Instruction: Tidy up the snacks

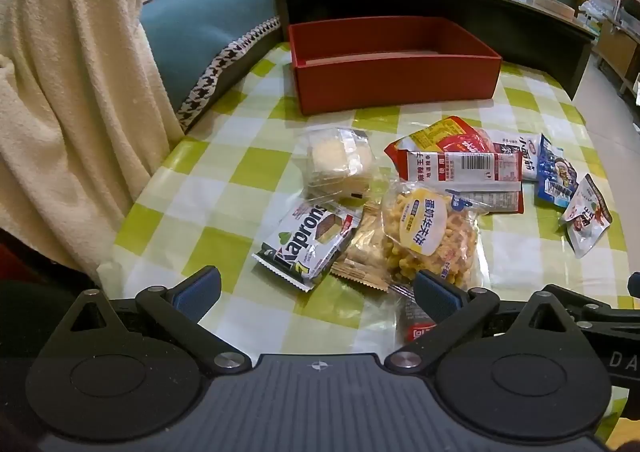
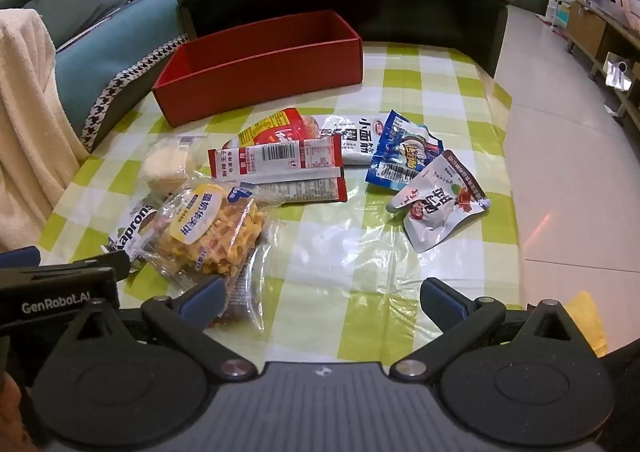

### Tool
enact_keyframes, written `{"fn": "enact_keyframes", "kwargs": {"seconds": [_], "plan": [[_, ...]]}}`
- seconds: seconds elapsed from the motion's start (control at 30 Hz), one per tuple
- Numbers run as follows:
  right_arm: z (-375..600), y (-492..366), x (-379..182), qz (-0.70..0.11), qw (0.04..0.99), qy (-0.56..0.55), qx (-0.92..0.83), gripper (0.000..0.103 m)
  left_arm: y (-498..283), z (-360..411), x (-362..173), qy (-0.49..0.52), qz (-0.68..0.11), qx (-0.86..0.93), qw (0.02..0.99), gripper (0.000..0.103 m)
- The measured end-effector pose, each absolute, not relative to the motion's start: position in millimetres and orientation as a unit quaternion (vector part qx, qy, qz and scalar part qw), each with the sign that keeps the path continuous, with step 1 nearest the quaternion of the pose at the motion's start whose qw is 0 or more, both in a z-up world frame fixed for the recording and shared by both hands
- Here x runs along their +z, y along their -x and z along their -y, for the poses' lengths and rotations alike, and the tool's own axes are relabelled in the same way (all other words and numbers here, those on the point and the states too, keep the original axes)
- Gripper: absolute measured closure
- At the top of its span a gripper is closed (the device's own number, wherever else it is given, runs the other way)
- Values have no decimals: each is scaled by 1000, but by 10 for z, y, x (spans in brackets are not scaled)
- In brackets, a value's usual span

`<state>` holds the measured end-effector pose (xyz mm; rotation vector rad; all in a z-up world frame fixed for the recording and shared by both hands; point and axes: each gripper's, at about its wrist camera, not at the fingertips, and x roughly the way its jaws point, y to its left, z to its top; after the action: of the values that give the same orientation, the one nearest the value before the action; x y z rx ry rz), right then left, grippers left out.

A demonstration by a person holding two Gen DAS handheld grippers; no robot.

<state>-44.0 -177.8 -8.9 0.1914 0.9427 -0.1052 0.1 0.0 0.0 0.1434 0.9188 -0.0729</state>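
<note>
Left gripper (image 1: 316,294) at bottom of left wrist view: jaws spread wide, blue ribbed pads (image 1: 198,292) on black matte linkage arms, nothing pinched. Right gripper (image 2: 320,298) at bottom of right wrist view, same build, jaws also spread wide, empty, over bare tablecloth.

Snacks lie loose on a glossy plastic tablecloth (image 1: 224,180), lime-green & white check, wrinkled where it reflects light. Red box (image 1: 394,82), rectangular, matte cardboard look, open top, no snacks visible inside; sits upper centre of left view, beyond the snacks.

Centre of left view: Kaprons wafer pack (image 1: 306,242), shiny foil w/ crimped ends, just above the left pad. Beside it to the right, a clear crinkly waffle bag (image 1: 430,236), bumpy yellow pieces, oval yellow-white label, overlapping a tan wrapped bar (image 1: 362,252). Above those, a clear plastic tub w/ pale round cake (image 1: 336,164). Right of the tub, a long flat red-white pack w/ barcode (image 1: 464,168) lying over a red-yellow pouch (image 1: 444,132).

Right side: white pouch w/ black lettering (image 2: 352,136), blue foil sachet (image 2: 404,156) & white-red pouch (image 2: 438,200), puffy, crumpled, touching the blue one's corner.

Cream nubbly blanket (image 1: 68,92) drapes at left; dark low table (image 1: 440,0) behind the box.
</note>
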Motion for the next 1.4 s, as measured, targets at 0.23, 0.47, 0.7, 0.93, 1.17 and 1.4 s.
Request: {"fn": "enact_keyframes", "kwargs": {"seconds": [0.23, 0.47, 0.7, 0.93, 1.17, 1.4], "plan": [[1769, 435, -106, -454, 885, -89, -52, 0, 2, -1, 0, -69, -445, -37, 892, 0], [1744, 448, -156, -457, 884, -90, -47, 0, 40, 14, -63, -70, -451, -43, 889, 0], [1744, 432, -130, -460, 882, -88, -46, 0, 22, 16, -61, -70, -458, -46, 885, 0], [1740, 428, -130, -461, 882, -89, -45, 0, 16, 18, -64, -70, -460, -45, 884, 0], [1735, 416, -141, -464, 880, -88, -43, 0, -1, 27, -100, -68, -471, -45, 878, 1], [1736, 410, -148, -465, 880, -88, -43, 0, -3, 28, -111, -66, -474, -44, 877, 1]]}}
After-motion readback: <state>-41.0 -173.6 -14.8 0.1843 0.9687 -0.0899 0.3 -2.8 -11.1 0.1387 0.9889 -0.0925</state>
